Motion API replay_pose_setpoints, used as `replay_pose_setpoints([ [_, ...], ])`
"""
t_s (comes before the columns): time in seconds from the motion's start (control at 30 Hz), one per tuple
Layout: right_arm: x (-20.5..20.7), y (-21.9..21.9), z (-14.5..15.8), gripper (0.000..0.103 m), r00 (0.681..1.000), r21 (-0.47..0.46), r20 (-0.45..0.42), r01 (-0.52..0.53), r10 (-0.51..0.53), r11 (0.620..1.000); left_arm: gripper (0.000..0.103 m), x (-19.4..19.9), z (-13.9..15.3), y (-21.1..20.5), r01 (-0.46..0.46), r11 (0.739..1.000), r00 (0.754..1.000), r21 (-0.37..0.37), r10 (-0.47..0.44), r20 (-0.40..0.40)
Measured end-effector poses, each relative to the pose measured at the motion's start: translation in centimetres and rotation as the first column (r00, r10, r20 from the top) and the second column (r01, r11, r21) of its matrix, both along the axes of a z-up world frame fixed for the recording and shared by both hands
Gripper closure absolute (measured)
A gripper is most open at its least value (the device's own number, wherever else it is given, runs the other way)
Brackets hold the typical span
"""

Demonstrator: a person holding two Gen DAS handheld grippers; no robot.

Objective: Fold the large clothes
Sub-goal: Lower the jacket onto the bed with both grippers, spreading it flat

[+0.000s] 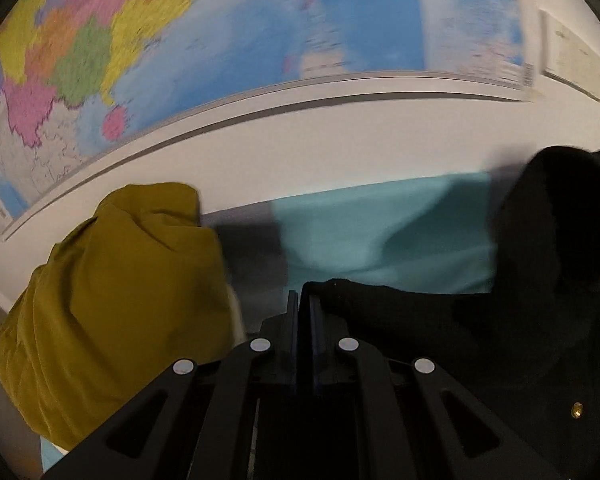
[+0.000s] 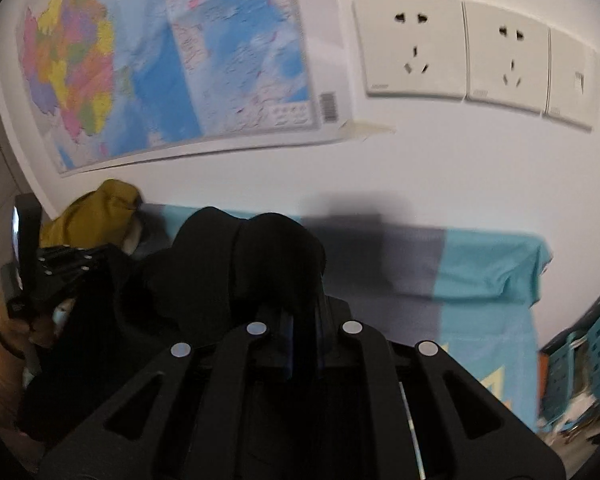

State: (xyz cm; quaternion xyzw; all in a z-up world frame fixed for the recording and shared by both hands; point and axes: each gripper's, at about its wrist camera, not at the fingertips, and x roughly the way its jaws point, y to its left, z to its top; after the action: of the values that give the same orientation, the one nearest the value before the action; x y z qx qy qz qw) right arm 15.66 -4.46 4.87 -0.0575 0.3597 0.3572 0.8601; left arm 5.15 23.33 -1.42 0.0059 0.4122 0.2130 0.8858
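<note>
Both grippers' fingers (image 1: pixel 304 300) (image 2: pixel 300 304) pinched tight on blk garment (image 1: pixel 440 320).

Your left wrist view looks along its own fingers, tilted down yet catching the wall map (image 1: pixel 148 60) close above and the mustard garment (image 1: pixel 120 300) near at lower left. Your right wrist view faces the same wall from further right, taking in the sockets (image 2: pixel 412 46). Both views share the map, the mustard garment, the black garment (image 2: pixel 236 264) and the teal cloth (image 1: pixel 380 232).
</note>
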Motion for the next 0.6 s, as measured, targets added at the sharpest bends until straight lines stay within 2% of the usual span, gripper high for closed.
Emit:
replay_pose_setpoints([
  [0.07, 1.8, 0.3, -1.7, 0.095, 0.999, -0.013, -0.052, 0.006, -0.006, 1.000, 0.098, 0.5, -0.5, 1.3, -0.045, 0.998, 0.999, 0.040, 0.046, -0.029],
  [0.1, 2.6, 0.1, -2.5, 0.090, 0.998, -0.035, -0.069, 0.008, -0.010, 0.999, 0.096, 0.9, -1.1, 1.9, -0.055, 0.997, 0.997, 0.055, 0.058, -0.054],
  [0.13, 3.4, 0.1, -4.3, 0.085, 0.995, -0.075, -0.090, 0.034, -0.040, 0.997, 0.088, 1.3, -1.7, 2.2, -0.062, 0.997, 0.994, 0.046, 0.065, -0.084],
  [0.2, 4.2, -0.2, -7.1, 0.055, 0.986, -0.119, -0.147, 0.068, -0.085, 0.991, 0.080, 1.9, -2.6, 2.6, -0.058, 0.998, 0.992, 0.035, 0.061, -0.110],
  [0.23, 4.7, -0.9, -8.0, 0.052, 0.974, -0.117, -0.199, 0.085, -0.107, 0.990, 0.075, 1.7, -2.7, 2.4, -0.044, 0.998, 0.993, 0.035, 0.047, -0.111],
  [0.3, 4.5, -3.3, -8.3, 0.048, 0.959, -0.028, -0.265, 0.097, -0.101, 0.995, 0.066, 1.0, -2.3, 1.2, 0.008, 0.999, 0.996, 0.047, -0.004, -0.084],
  [0.33, 4.0, -4.5, -8.0, 0.046, 0.960, -0.002, -0.265, 0.092, -0.089, 0.996, 0.055, 0.4, -1.9, 0.5, 0.046, 0.997, 0.998, 0.060, -0.043, -0.054],
  [0.37, 3.0, -6.4, -7.4, 0.039, 0.965, 0.008, -0.245, 0.098, -0.093, 0.995, 0.045, -0.2, -1.4, -0.4, 0.086, 0.993, 0.996, 0.082, -0.083, -0.031],
  [0.4, 2.3, -7.8, -7.1, 0.035, 0.966, 0.020, -0.243, 0.095, -0.087, 0.995, 0.043, -0.6, -1.1, -1.0, 0.116, 0.988, 0.993, 0.100, -0.114, -0.020],
  [0.47, 0.3, -10.6, -6.8, 0.036, 0.965, 0.028, -0.254, 0.080, -0.070, 0.996, 0.042, -1.5, -0.5, -2.4, 0.182, 0.976, 0.983, 0.117, -0.184, 0.004],
  [0.6, -6.4, -15.9, -7.7, 0.036, 0.962, -0.063, -0.266, 0.045, -0.060, 0.997, 0.036, -2.5, 0.3, -4.5, 0.258, 0.961, 0.965, 0.096, -0.262, 0.030],
])
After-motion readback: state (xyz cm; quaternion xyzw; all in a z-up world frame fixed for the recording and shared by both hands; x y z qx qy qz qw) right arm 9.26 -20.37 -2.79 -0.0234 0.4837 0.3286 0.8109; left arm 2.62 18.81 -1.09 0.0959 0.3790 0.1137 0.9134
